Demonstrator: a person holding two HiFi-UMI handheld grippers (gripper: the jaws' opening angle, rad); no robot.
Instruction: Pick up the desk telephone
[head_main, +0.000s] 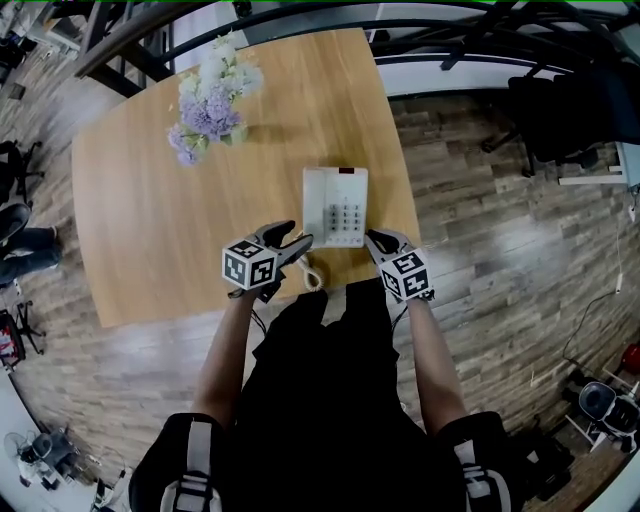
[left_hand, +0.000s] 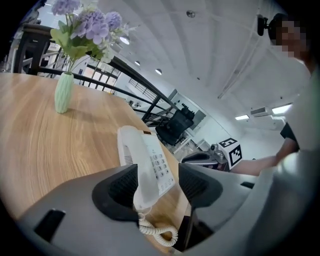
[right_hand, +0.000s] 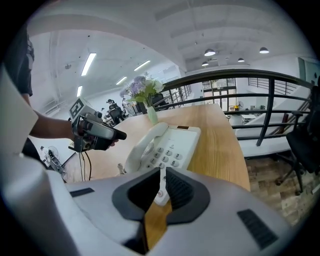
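Desk telephone, pickup approach.
Left gripper jaws spread, handset between them; right gripper jaws pressed together; close left squarely mid-handset.

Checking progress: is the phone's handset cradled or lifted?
Cradled: the white plastic handset lies seated on the white desk telephone, along its side.

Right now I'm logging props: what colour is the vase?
Pale mint green; the vase shows best in the left gripper view.
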